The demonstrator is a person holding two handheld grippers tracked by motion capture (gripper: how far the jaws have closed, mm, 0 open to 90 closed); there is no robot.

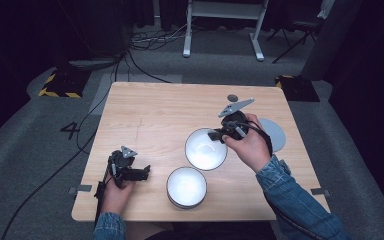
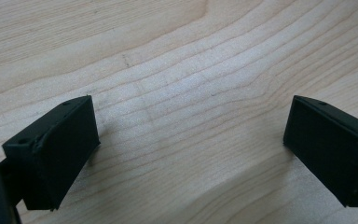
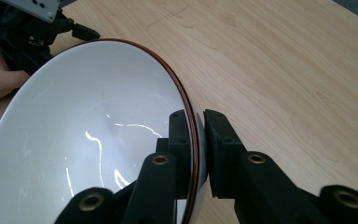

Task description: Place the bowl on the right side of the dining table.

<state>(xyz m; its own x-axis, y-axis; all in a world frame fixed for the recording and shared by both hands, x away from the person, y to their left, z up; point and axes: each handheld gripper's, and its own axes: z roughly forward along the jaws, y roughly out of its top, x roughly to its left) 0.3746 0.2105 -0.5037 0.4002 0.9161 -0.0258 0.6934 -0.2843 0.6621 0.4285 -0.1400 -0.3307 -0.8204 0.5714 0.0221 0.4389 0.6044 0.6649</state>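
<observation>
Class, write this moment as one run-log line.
right gripper: shut on white bowl rim | left gripper: open over table | second bowl: near table's front edge

A single white numeral "4" can be read in the high view, marked on the grey carpeted floor just left of the light wooden table, near that table's left edge. No other lettering, brand or label is legible on anything else.
</observation>
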